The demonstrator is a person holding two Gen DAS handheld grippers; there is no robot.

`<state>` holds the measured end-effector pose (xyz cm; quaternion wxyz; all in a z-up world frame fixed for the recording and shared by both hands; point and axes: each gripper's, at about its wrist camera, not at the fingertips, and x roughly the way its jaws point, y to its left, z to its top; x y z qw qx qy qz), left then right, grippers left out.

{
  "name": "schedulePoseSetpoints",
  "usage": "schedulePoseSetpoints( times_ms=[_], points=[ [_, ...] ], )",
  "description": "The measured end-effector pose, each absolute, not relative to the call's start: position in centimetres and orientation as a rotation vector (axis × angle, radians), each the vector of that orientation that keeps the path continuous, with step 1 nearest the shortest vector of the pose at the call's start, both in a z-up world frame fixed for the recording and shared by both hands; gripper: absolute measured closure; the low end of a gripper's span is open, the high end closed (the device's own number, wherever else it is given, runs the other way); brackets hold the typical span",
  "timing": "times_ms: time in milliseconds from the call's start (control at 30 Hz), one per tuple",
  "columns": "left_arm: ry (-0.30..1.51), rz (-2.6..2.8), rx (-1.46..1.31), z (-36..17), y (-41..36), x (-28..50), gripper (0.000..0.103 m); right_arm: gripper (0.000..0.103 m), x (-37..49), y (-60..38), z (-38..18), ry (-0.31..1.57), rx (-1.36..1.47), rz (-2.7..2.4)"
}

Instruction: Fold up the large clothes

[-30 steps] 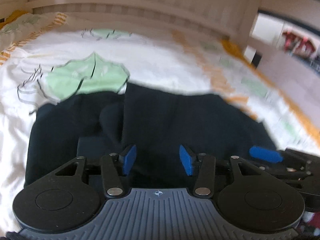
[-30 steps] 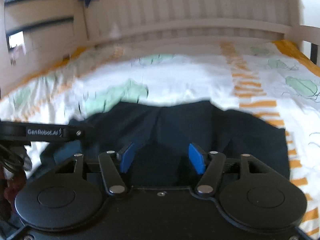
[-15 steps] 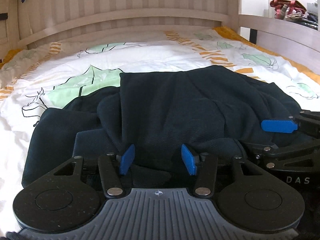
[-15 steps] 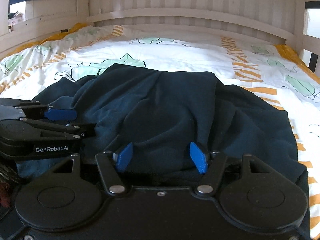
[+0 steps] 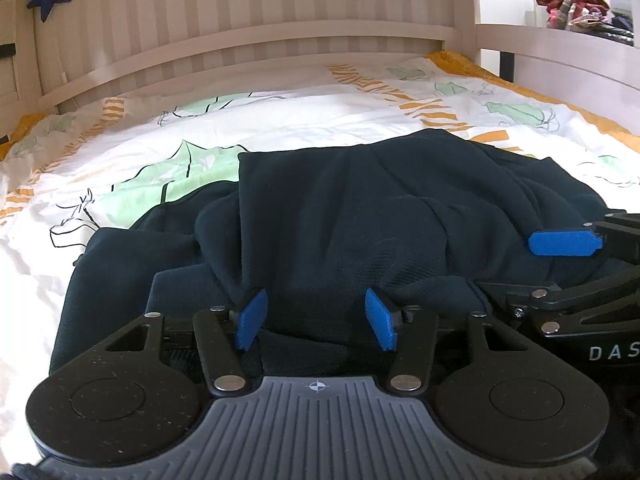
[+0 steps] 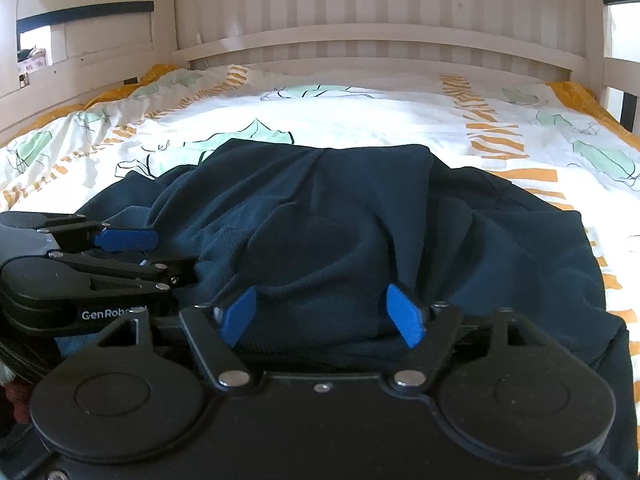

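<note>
Both tongs stood with their blue pads apart and clamped on nothing: the left tongs [image 5: 316,320] and the right tongs [image 6: 322,314] sat side by side at the near edge of the rumpled dark navy knit garment [image 5: 360,216]. It lay bunched on the white leaf-printed bed cover [image 5: 300,120]. The fold seemed barely begun; next, each should probably close on that near edge.

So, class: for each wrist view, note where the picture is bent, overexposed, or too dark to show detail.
Left wrist view: fisheye bows the headboard; the opening at upper right is blown out; the dark garment shows only faint folds. Right wrist view: same bowing; bedsheet glares white mid-bed; the right gripper body is near-black. Both are sharp.
</note>
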<state>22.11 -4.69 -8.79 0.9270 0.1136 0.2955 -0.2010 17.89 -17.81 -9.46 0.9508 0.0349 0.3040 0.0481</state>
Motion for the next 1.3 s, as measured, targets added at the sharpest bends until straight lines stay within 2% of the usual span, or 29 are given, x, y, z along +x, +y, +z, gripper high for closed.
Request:
schedulePoseSetpoints(
  times_ms=[67,167,400,633,933,1300],
  points=[
    [0.604,-0.41,0.241,-8.8,-4.8,22.1,0.049,0.016,18.1,-17.9,-9.4,0.628,0.079,0.11],
    [0.607,-0.399,0.259,-8.6,-5.0,22.0,0.049,0.013,18.4,-17.7,-9.3,0.64,0.069,0.115],
    [0.645,-0.361,0.283,-6.5,-5.2,20.3,0.046,0.01,16.9,-17.7,-7.7,0.615,0.058,0.105],
    [0.599,-0.408,0.327,-2.7,-3.8,15.7,0.045,0.003,12.7,-19.1,-3.7,0.577,0.221,0.085],
    [0.68,-0.434,0.169,0.3,-0.1,12.0,0.045,0.002,6.5,-20.9,-1.6,0.583,0.397,0.035],
    [0.812,-0.349,0.082,-0.4,4.7,10.9,0.045,0.001,2.6,-22.2,-1.3,0.625,0.497,-0.02]
  ],
)
